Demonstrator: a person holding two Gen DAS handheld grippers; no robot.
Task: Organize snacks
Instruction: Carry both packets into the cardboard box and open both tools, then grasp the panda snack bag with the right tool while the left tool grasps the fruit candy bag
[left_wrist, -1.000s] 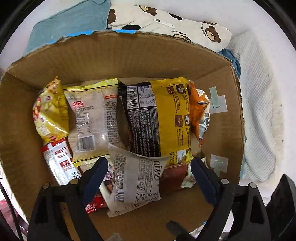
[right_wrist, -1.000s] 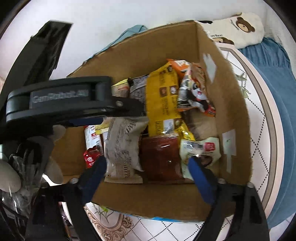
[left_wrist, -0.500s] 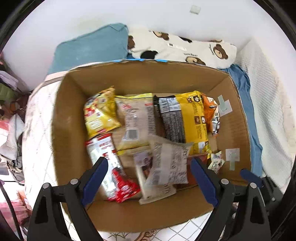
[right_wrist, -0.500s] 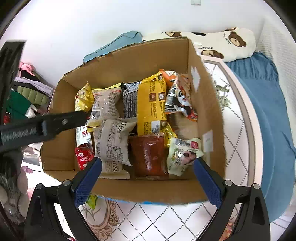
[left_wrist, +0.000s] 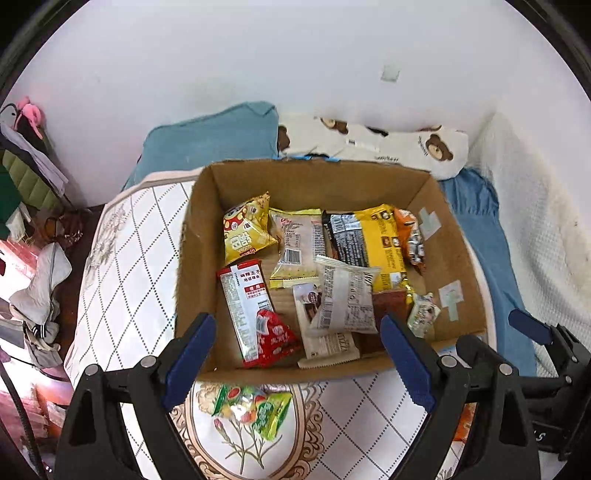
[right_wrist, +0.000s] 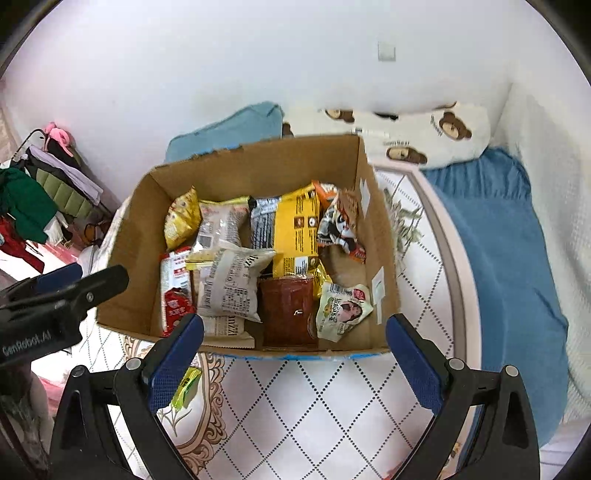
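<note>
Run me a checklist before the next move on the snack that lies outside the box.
1. left gripper open and empty: ok, nothing between the jaws.
2. right gripper open and empty: ok.
3. Stray snack located: ok, a green candy bag lies on the patterned surface in front of the cardboard box.
4. Path to the bag clear: ok, nothing lies on it, and it sits just below the left gripper in the left wrist view.
5. Room in the box: ok, bare floor shows at the right wall, beside the small green packet.
6. Box steady on the surface: cannot tell.
</note>
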